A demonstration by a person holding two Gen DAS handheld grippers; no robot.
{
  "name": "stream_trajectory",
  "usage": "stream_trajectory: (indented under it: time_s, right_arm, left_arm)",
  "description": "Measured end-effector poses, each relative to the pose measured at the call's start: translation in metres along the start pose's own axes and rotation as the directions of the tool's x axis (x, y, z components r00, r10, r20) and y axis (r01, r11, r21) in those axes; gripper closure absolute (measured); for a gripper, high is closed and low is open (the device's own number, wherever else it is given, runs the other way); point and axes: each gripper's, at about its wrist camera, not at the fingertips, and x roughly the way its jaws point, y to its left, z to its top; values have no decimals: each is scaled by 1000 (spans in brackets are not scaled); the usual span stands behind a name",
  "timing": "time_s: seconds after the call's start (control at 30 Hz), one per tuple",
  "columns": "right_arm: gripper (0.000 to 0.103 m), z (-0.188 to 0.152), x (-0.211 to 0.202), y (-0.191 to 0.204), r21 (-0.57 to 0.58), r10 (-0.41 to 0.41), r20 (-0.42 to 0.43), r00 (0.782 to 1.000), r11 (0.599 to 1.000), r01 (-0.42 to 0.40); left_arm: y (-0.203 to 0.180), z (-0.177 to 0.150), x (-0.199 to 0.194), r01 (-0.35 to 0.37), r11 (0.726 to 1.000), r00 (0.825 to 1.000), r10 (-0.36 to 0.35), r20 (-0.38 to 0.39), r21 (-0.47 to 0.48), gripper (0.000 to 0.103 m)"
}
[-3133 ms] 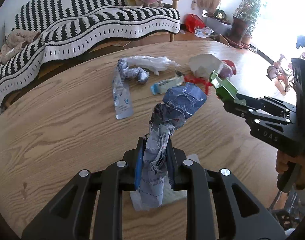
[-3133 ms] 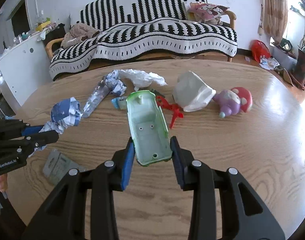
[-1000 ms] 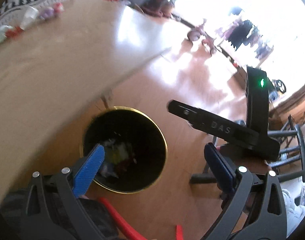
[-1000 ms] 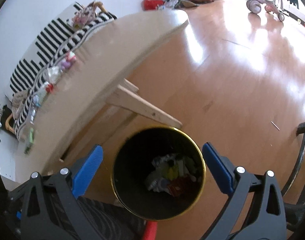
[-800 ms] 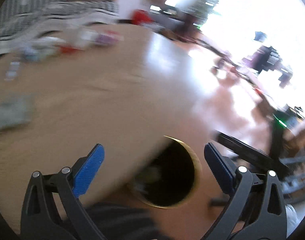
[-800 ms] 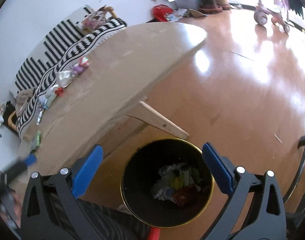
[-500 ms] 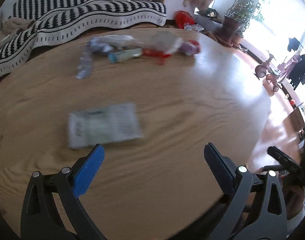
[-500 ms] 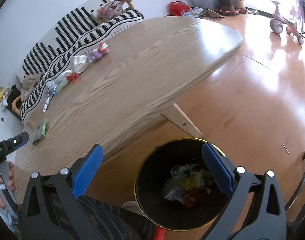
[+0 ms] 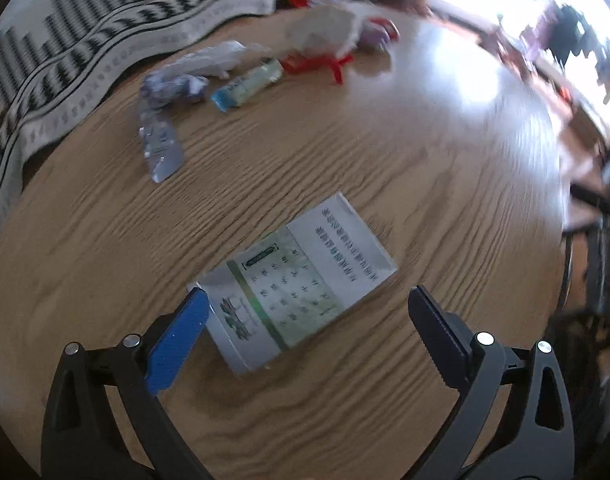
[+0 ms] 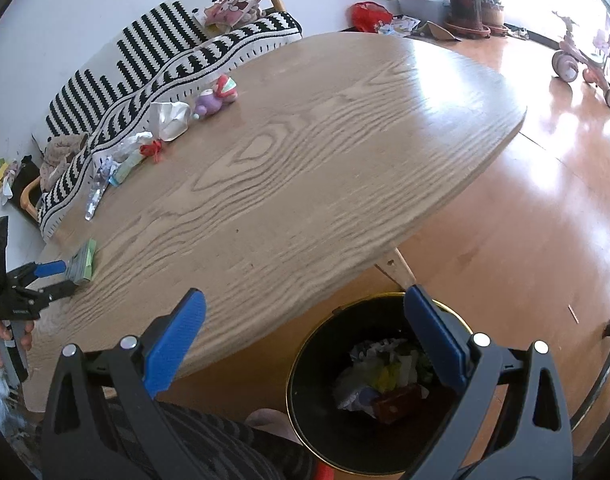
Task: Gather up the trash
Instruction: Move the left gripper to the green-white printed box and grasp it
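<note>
Between the spread fingers of the left gripper [image 9: 305, 320] a flat green-white packet [image 9: 293, 280] is lying on the wooden table [image 9: 385, 160] — nothing gripped; right gripper [image 10: 303, 320] is hanging wide open, empty, over the black bin [image 10: 325, 420] holding trash; farther back, wrappers [image 9: 161, 136] and a red scrap [image 9: 321, 65] are sitting near the table's far edge.

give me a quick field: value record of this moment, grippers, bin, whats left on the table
left gripper: open, empty, over the flat printed packet on the table
right gripper: open, empty, above the bin
bin: black with gold rim, on the floor beside the table, holds crumpled trash
far side of table: crumpled blue wrapper, white plastic, small teal box, red item, purple toy
blur: left view is motion-blurred
</note>
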Motion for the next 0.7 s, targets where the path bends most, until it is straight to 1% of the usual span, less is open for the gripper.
stream_trajectory:
  time_s: [0.03,0.1,0.13,0.2,0.3,0.43,0.53,0.57,0.6,0.67,0.7]
  right_arm:
    - [7,2,1,1,-3,-4,-1,1000,1000,4]
    - [7,4,4,1,-1,-9,-1,1000,1000,9]
    - [7,5,6,2,1,-10,-2,1000,1000,10]
    - [7,7,9,2,5,-10,-8,1000,1000,10]
    - [7,8,14,4,2,-6,-19,1000,1000,6]
    - [7,9,17,6,-9,-4,-22,1000,1000,4]
    - [5,17,20,9,-17,-1,-20,1000,1000,1]
    - [5,23,23,8,5,-34,-32,999,999,34]
    - [5,27,25,4,42,-42,-44,998,998,44]
    - [5,37,28,-8,172,-25,-61,998,984,35]
    - [5,40,28,-10,210,-16,-71,997,977,31]
  left_arm:
    - [1,1,2,-19,999,1000,19,0,37,6]
    - [5,5,8,-55,996,998,57,-15,72,6]
    - [8,8,11,-62,995,998,64,-26,77,6]
    - [13,10,16,-43,997,998,46,-35,63,6]
    - [18,16,21,9,1000,999,-9,-39,4,6]
    - [7,17,23,15,1000,1000,-15,-22,27,6]
    - [-1,17,23,11,1000,1000,-11,-6,21,6]
    - [-3,17,23,7,1000,1000,-7,0,12,6]
    - [-4,17,23,3,1000,1000,-3,3,6,6]
    - [-3,18,23,-5,1000,1000,5,7,-14,6]
    - [-2,20,23,-11,1000,1000,12,8,-26,6]
